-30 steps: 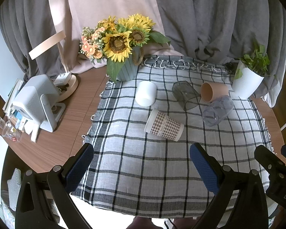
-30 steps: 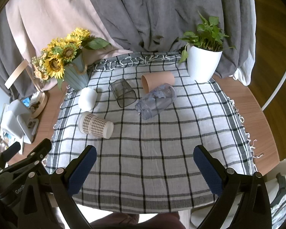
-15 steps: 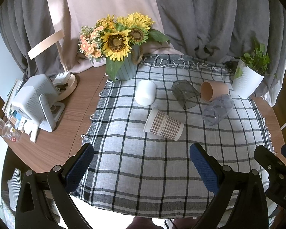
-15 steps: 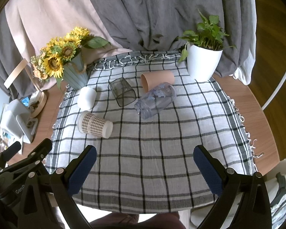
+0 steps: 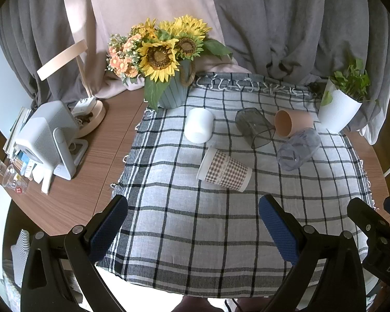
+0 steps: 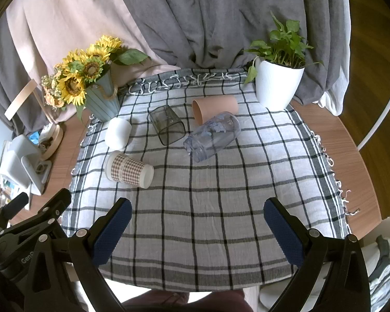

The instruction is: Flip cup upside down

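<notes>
Evidently poised to choose, the left gripper (image 5: 192, 223) and right gripper (image 6: 197, 223) gape wide, empty; five cups lie toppled toward twelve o'clock, the checked cup (image 5: 225, 169) nearest.

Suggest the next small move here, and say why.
Probably advance the left claw toward the checked paper cup. Both claws are open and empty, the right claw too, and all five cups lie on their sides on the plaid cloth; this one lies nearest.
</notes>
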`<state>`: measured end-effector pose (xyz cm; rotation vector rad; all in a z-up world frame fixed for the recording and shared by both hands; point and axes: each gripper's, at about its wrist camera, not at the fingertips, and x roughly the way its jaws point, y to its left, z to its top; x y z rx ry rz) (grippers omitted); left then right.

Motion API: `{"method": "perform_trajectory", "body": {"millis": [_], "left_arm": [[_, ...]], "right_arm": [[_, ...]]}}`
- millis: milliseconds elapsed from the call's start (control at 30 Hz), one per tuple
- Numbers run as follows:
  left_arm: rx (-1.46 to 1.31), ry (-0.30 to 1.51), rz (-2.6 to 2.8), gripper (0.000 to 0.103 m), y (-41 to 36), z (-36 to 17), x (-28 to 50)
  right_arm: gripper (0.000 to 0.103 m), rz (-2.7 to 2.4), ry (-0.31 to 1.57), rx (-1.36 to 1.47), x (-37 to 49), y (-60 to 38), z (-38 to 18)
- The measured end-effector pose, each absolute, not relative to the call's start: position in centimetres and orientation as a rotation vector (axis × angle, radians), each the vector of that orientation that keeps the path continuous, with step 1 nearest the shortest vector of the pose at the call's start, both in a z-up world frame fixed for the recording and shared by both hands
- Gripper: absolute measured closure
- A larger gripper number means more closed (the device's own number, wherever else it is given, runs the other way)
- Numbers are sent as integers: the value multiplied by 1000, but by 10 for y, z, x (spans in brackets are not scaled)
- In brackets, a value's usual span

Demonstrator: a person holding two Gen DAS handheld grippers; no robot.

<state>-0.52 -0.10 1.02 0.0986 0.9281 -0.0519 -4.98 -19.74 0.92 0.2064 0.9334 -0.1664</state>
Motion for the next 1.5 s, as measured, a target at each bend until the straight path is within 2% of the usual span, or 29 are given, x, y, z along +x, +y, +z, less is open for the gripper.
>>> {"method": "perform_trajectory", "body": {"millis": [400, 800, 1500], "left_arm": [[96, 973, -26, 0, 2, 0, 6], [-22, 1129, 140, 0, 27, -40, 20], [-191, 1265, 436, 1, 56, -104, 42]], "right_arm": [[1, -158, 951, 209, -45, -198, 3], [1, 12, 1123, 142, 3, -179, -41], [1, 345, 1249, -186, 106, -118, -94]]}}
